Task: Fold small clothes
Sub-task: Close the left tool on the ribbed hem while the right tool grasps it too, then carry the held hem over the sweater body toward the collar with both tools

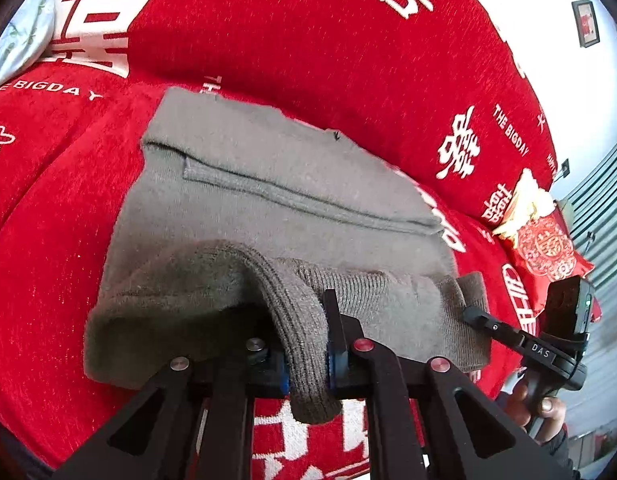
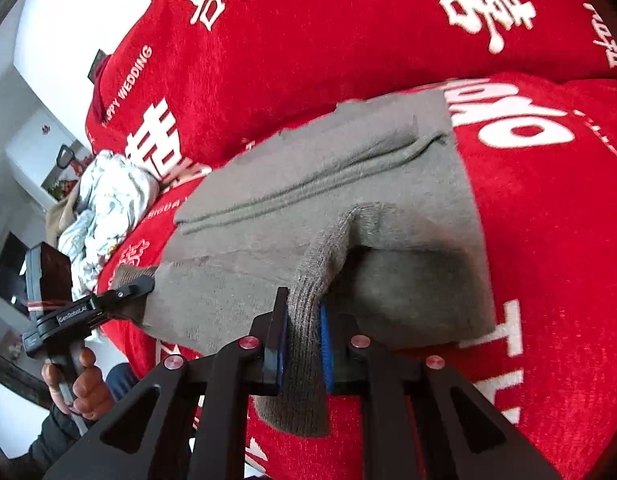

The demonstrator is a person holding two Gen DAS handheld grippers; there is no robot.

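Both grippers pinch sweater hem | left view only: red pouch

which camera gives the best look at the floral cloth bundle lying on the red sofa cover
The right wrist view. There the floral cloth bundle shows as a whole crumpled heap at the left, beyond the grey knit garment. The left wrist view catches only a pale flowered corner at its upper left edge.

A sofa is draped in a red cover printed with white characters. A grey knitted garment is spread on its seat, with a red patterned cushion and pale floral cloth nearby.
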